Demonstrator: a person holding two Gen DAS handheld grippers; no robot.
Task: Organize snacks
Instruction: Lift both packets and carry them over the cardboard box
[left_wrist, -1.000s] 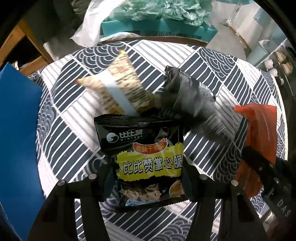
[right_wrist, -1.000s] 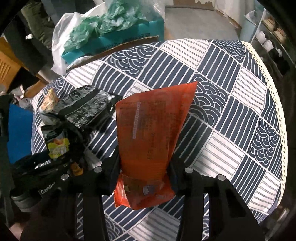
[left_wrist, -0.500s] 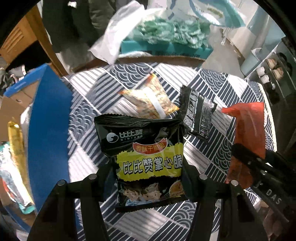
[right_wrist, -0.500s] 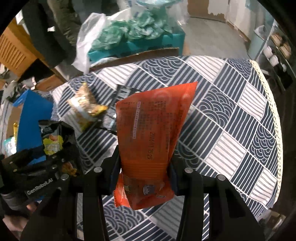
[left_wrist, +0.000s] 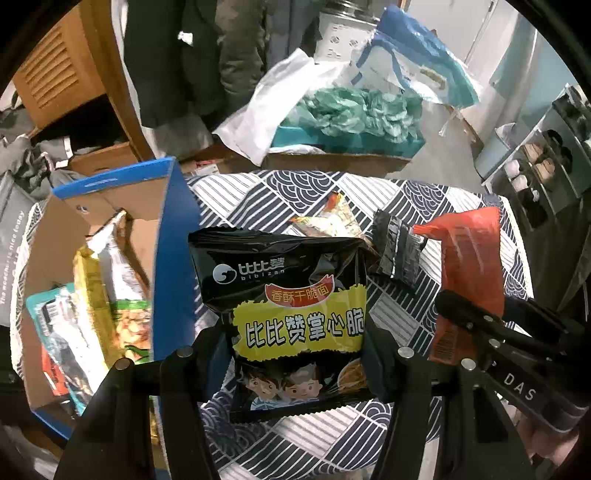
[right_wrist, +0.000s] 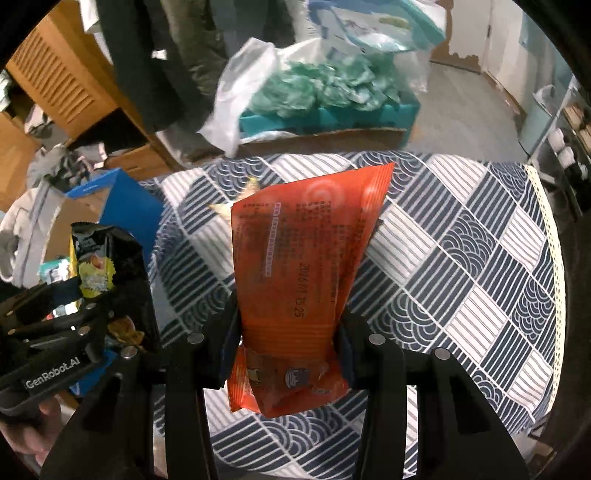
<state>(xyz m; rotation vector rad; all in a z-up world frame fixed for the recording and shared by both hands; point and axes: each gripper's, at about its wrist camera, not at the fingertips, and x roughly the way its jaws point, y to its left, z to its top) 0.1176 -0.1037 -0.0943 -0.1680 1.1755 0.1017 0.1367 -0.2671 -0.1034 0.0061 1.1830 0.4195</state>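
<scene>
Both tools clamped: left (left_wrist: 295, 354) on black noodle packet (left_wrist: 284, 295), right (right_wrist: 288, 354) on orange packet (right_wrist: 303, 258)

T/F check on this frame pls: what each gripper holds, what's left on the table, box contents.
1. The left gripper is shut on the black noodle packet. True.
2. The right gripper is open and holds nothing. False: it is shut on the orange packet.
3. The blue cardboard box already holds several snack packets. True.
4. No snacks remain on the patterned tablecloth. False: a yellow-beige packet and a small black packet lie there.
</scene>
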